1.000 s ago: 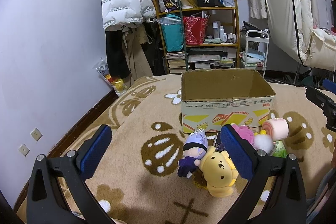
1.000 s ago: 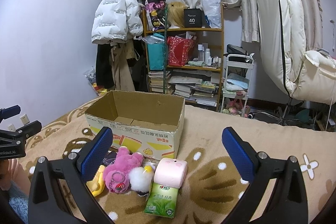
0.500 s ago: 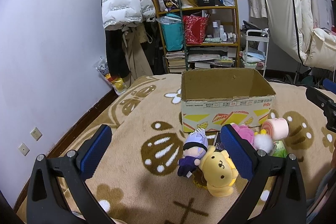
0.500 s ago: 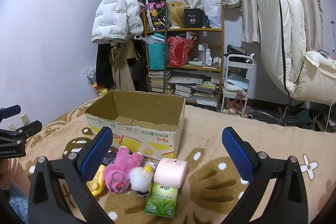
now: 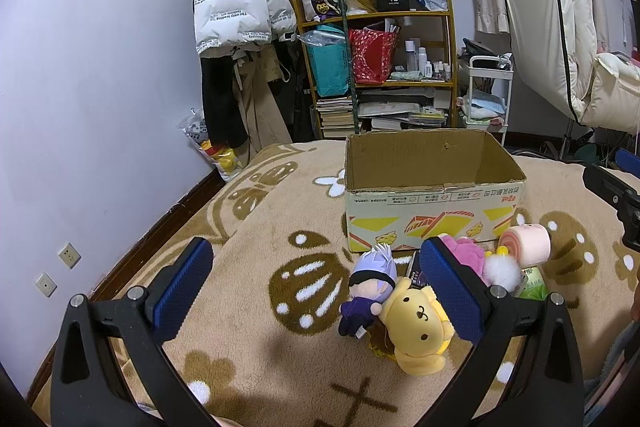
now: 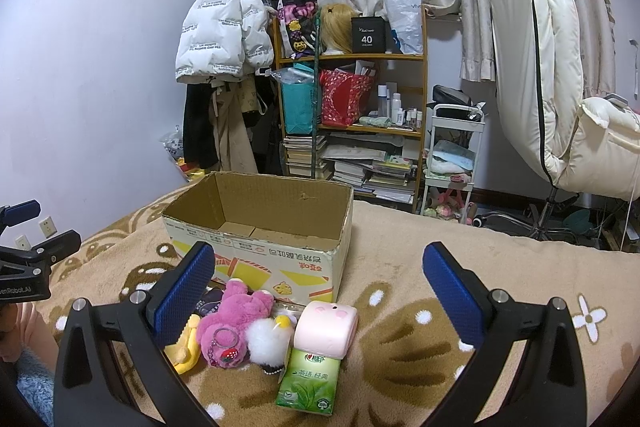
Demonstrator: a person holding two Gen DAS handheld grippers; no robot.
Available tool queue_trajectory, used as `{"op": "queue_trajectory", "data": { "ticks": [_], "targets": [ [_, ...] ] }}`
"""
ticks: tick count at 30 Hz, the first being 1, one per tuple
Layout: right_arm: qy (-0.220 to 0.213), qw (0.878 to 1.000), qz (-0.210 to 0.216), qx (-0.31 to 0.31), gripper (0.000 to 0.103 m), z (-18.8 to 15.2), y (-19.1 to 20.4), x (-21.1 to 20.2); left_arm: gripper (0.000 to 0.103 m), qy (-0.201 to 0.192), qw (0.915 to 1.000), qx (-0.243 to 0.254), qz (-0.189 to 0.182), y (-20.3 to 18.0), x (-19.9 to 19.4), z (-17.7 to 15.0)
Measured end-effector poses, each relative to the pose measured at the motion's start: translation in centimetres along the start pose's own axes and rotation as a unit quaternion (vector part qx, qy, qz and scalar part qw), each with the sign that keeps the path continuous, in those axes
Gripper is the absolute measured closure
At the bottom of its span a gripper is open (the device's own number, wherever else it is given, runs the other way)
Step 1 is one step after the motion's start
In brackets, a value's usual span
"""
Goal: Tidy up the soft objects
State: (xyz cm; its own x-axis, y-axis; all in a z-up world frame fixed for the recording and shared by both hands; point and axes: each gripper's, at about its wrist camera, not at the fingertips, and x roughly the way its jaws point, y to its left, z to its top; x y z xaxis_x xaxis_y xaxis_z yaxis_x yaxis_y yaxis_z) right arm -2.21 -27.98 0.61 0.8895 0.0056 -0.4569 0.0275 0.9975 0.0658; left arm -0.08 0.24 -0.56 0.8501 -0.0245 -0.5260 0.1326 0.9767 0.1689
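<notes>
An open cardboard box (image 5: pixel 432 203) (image 6: pixel 256 259) stands on the beige blanket. In front of it lie a yellow dog plush (image 5: pixel 416 331), a purple-haired doll (image 5: pixel 368 287), a pink bear plush (image 6: pixel 230 323), a white fluffy ball (image 6: pixel 267 339), a pink roll-shaped plush (image 6: pixel 326 325) and a green tissue pack (image 6: pixel 310 383). My left gripper (image 5: pixel 316 287) is open and empty, above the blanket left of the toys. My right gripper (image 6: pixel 320 291) is open and empty, above the pink roll.
A cluttered wooden shelf (image 6: pixel 352 115) and a hanging white puffer jacket (image 6: pixel 220 35) stand behind the bed. A white padded chair (image 6: pixel 560 99) is at the right. The wall (image 5: pixel 80 107) runs along the left edge of the bed.
</notes>
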Motion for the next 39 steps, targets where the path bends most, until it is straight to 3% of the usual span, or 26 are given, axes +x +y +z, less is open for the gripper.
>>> {"op": "queue_trajectory", "data": {
  "ticks": [39],
  "targets": [
    [0.004, 1.0, -0.001, -0.002, 0.0, -0.43, 0.0, 0.19, 0.001, 0.009, 0.9998, 0.005, 0.015, 0.61, 0.59, -0.09]
  ]
}}
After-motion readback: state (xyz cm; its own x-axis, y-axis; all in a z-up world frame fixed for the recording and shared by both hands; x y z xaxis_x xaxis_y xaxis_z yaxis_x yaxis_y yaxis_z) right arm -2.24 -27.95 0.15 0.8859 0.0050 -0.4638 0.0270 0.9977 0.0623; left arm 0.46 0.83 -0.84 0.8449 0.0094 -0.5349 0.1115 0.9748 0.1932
